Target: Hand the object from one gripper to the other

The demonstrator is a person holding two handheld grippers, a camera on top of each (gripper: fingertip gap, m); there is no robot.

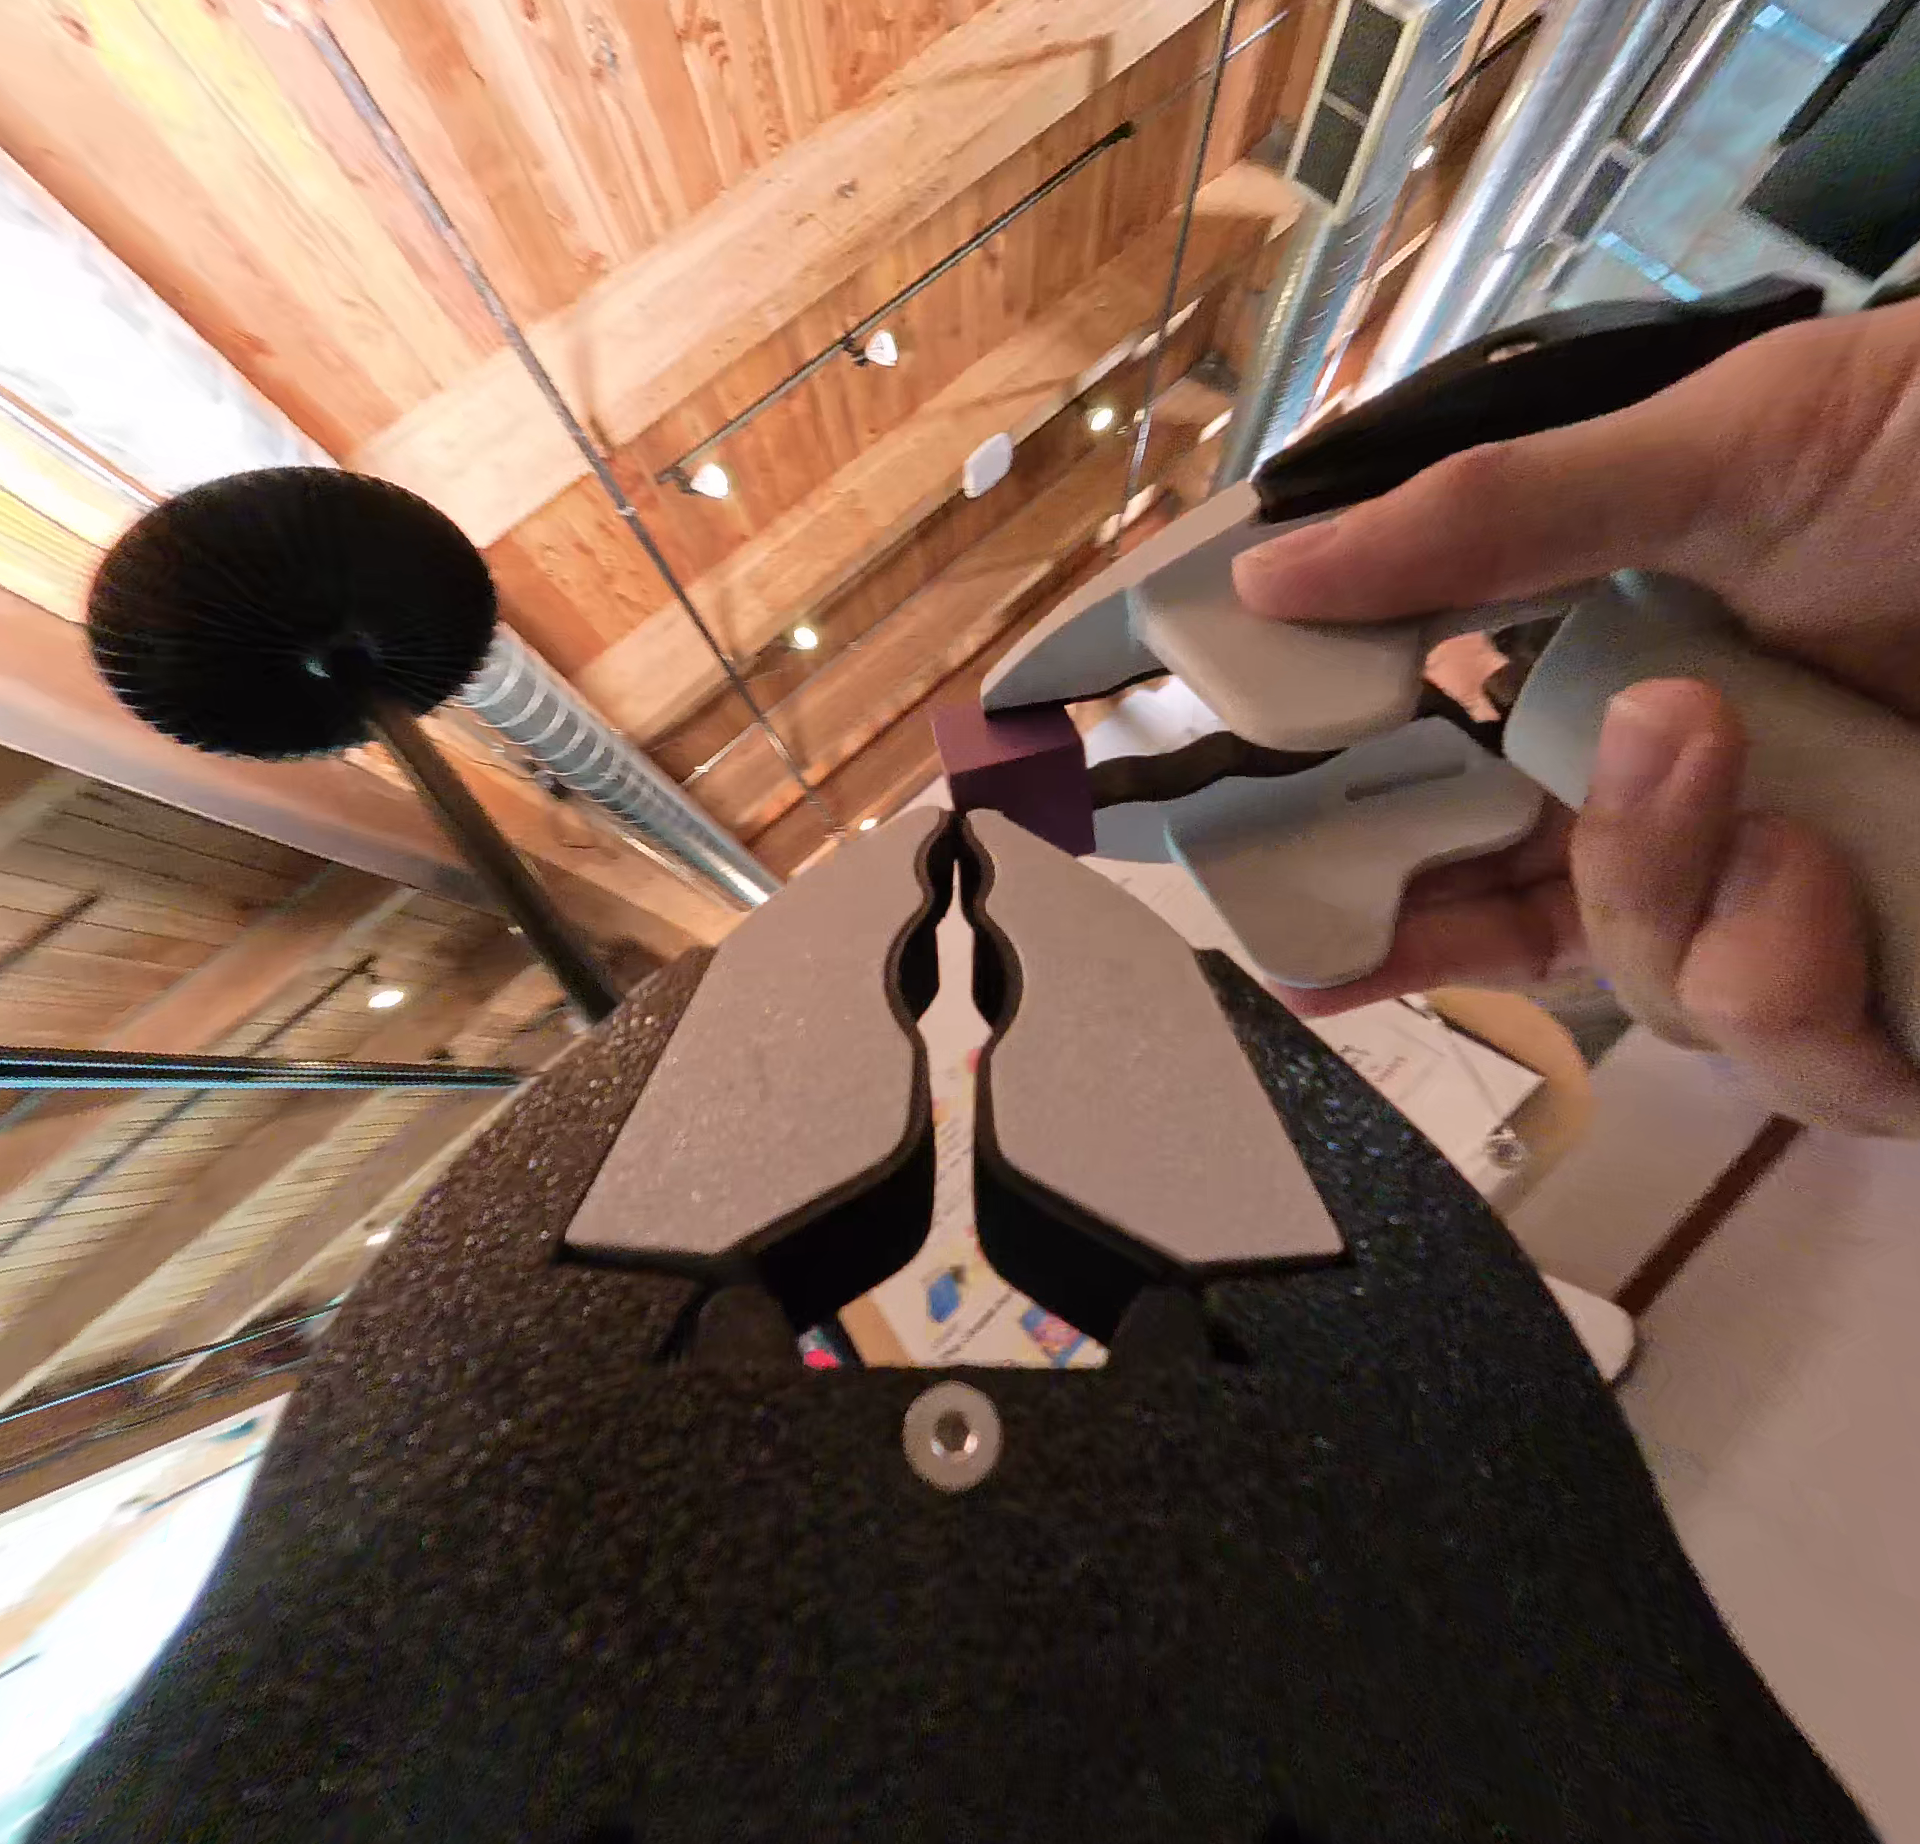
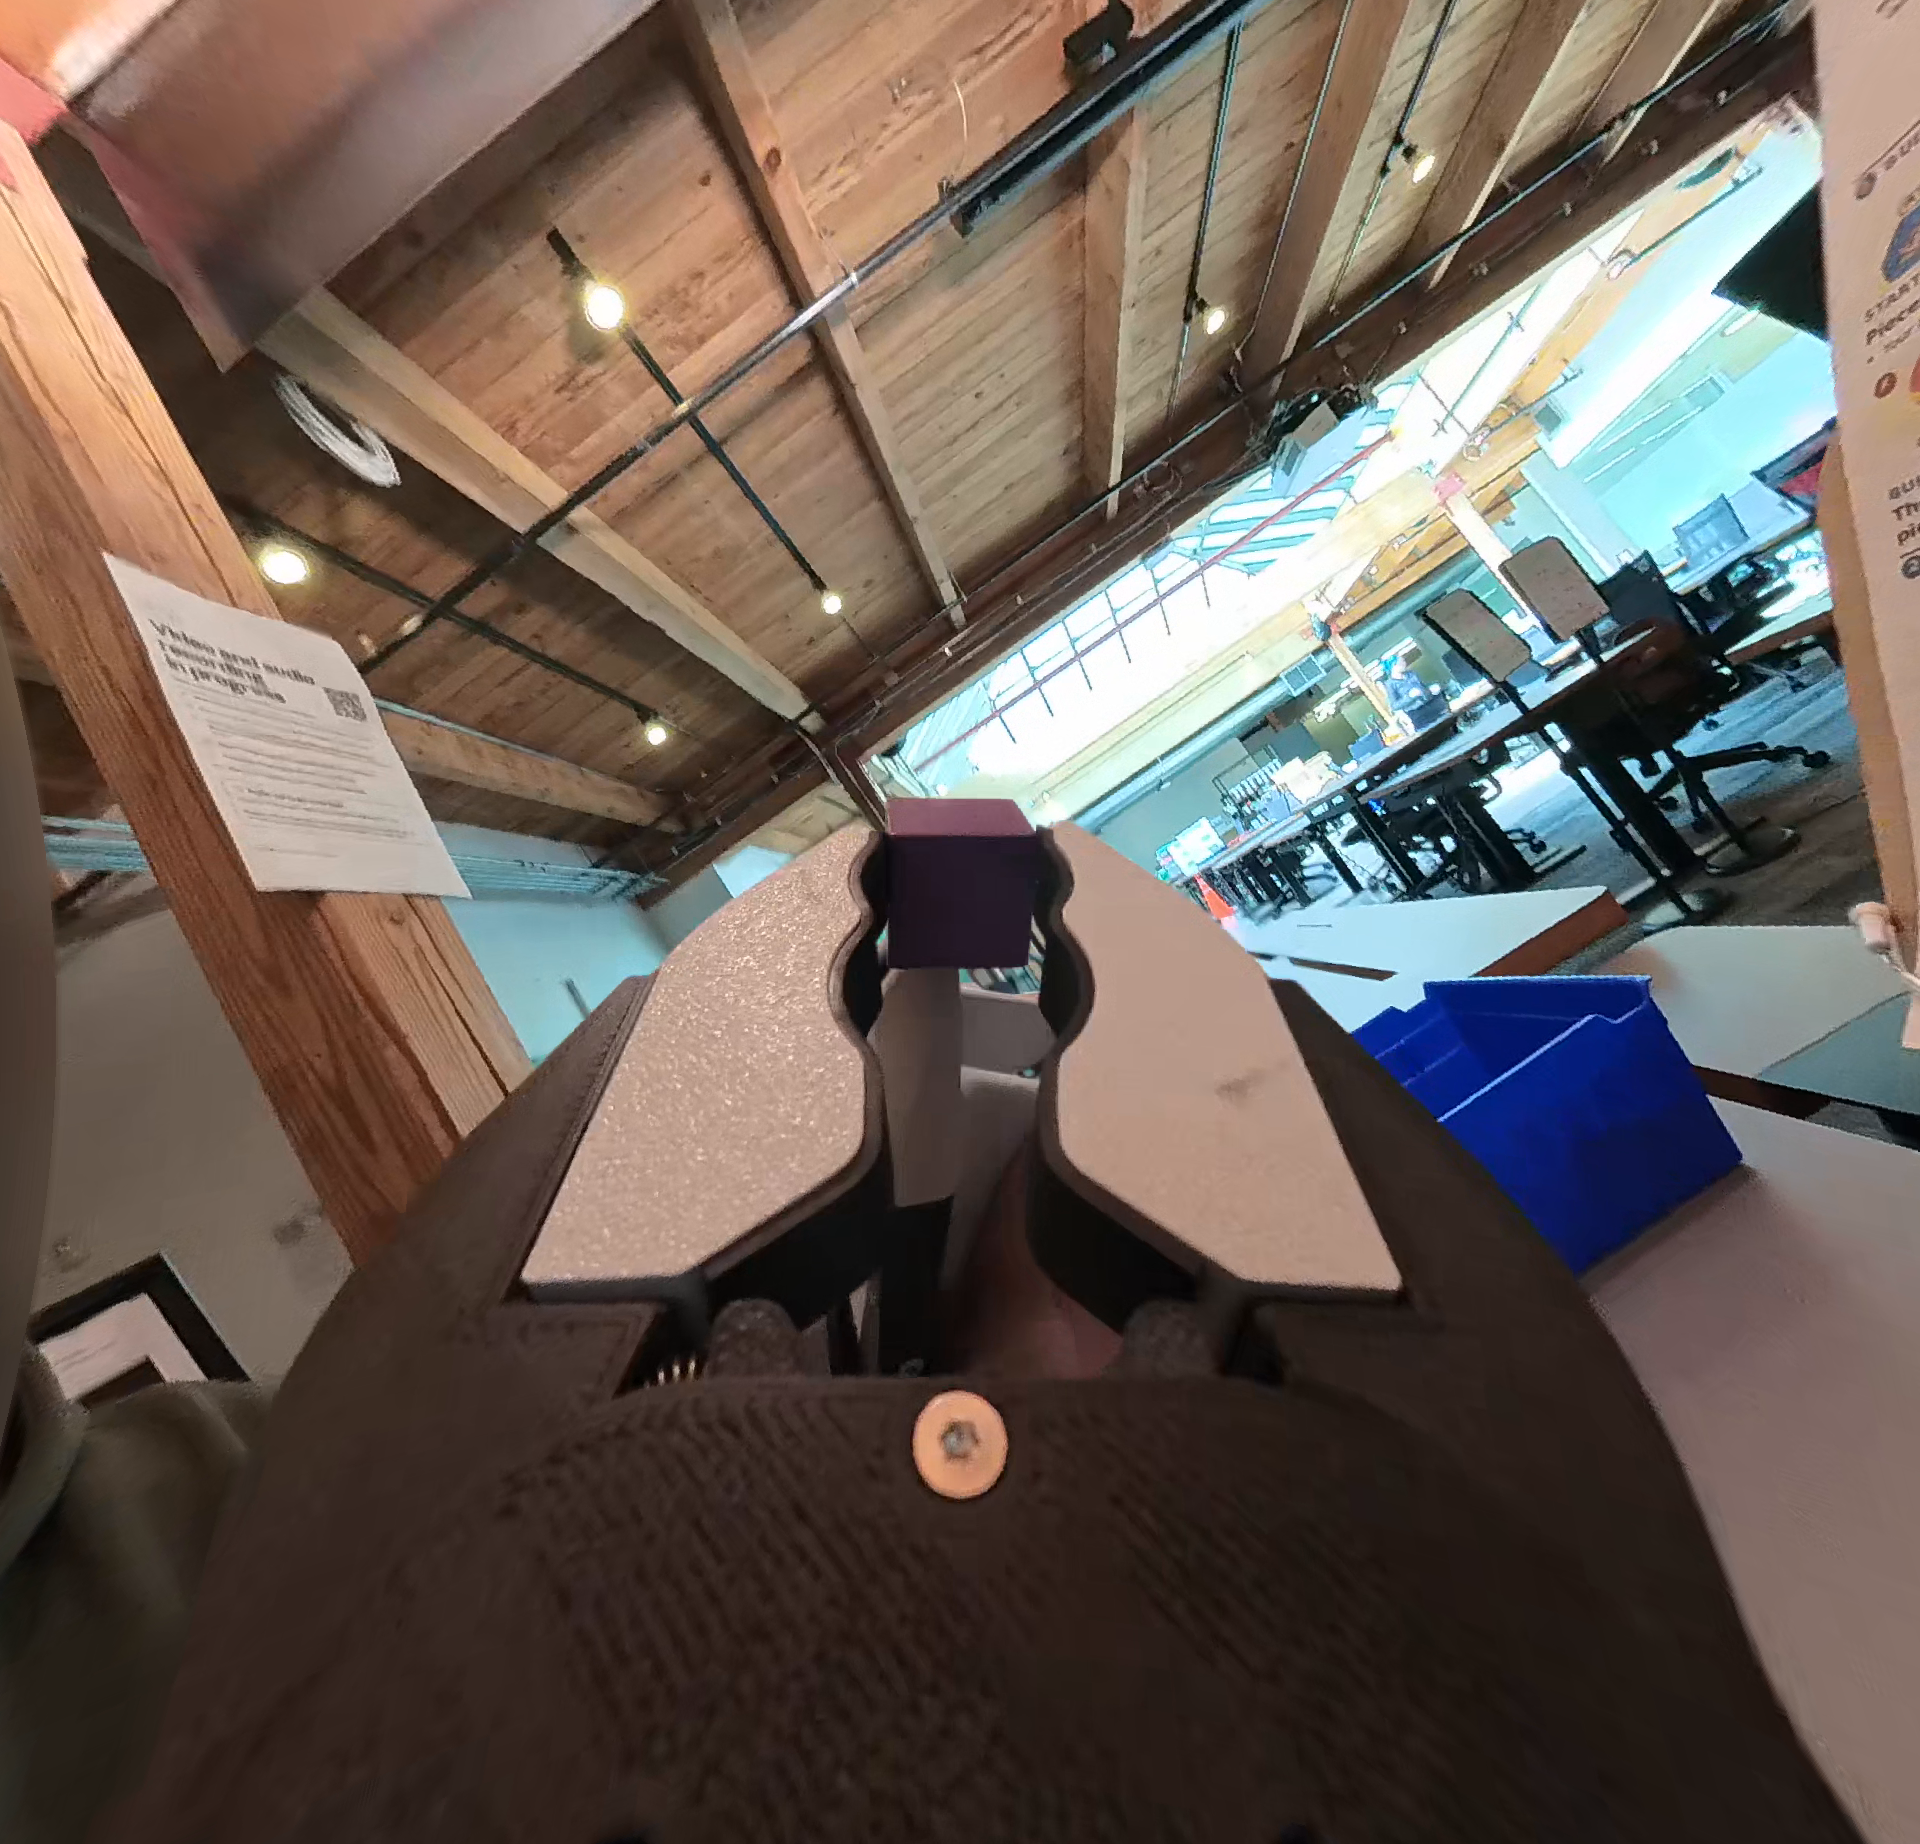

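Observation:
A small dark purple cube (image 2: 958,895) sits between the tips of my right gripper (image 2: 961,885), and both pads press on its sides. In the left wrist view the same cube (image 1: 1023,781) shows in the right gripper's (image 1: 1039,766) grey fingers, held by a person's hand (image 1: 1714,672). My left gripper (image 1: 958,838) is shut with its fingertips together and nothing between them. Its tips are just below the cube and close to it. Both grippers are raised and point up toward the wooden ceiling.
A black round brush-like disc on a pole (image 1: 291,615) stands at the left of the left wrist view. A blue bin (image 2: 1558,1098) sits on a white table (image 2: 1766,1379) at the right. A wooden post (image 2: 208,859) with a paper sheet stands at the left. The tips of both grippers are at nearly the same place.

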